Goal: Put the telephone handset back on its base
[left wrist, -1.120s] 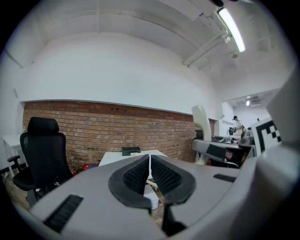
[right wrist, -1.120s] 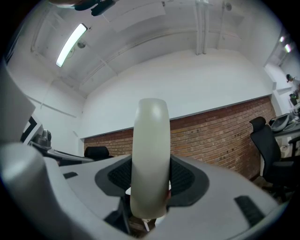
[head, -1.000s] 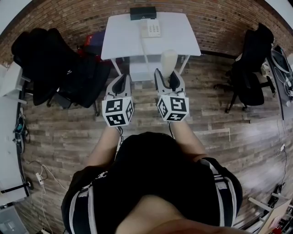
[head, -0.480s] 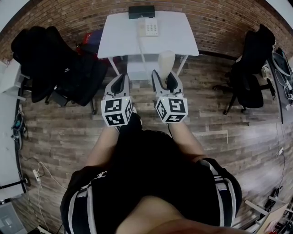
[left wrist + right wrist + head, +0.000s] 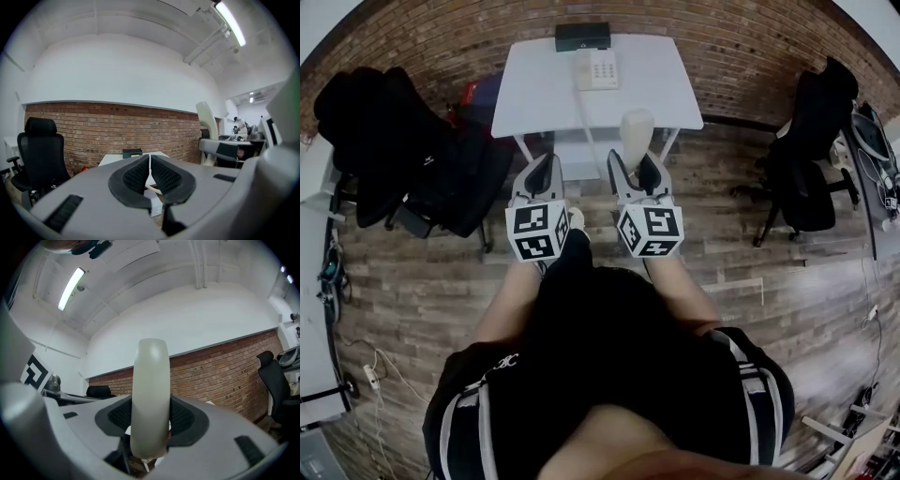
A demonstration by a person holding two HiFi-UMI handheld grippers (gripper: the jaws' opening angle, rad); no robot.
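My right gripper (image 5: 636, 167) is shut on the cream telephone handset (image 5: 637, 131), which stands upright between its jaws and fills the middle of the right gripper view as a tall pale bar (image 5: 149, 399). A thin cord (image 5: 585, 112) runs from it toward the telephone base (image 5: 596, 68), a cream keypad unit at the far middle of the white table (image 5: 534, 94). My left gripper (image 5: 546, 172) hangs level with the right one, short of the table, shut with nothing in it; its black pads (image 5: 139, 174) meet in the left gripper view.
A black box (image 5: 581, 36) sits at the table's far edge against the brick wall (image 5: 750, 47). Black office chairs stand to the left (image 5: 403, 141) and right (image 5: 811, 150). A white shelf unit (image 5: 572, 150) sits under the table. Wood plank floor lies around.
The table, base and chairs have shifted slightly left and toward me in the head view. Both grippers have kept their hold and spacing, edging a little forward.
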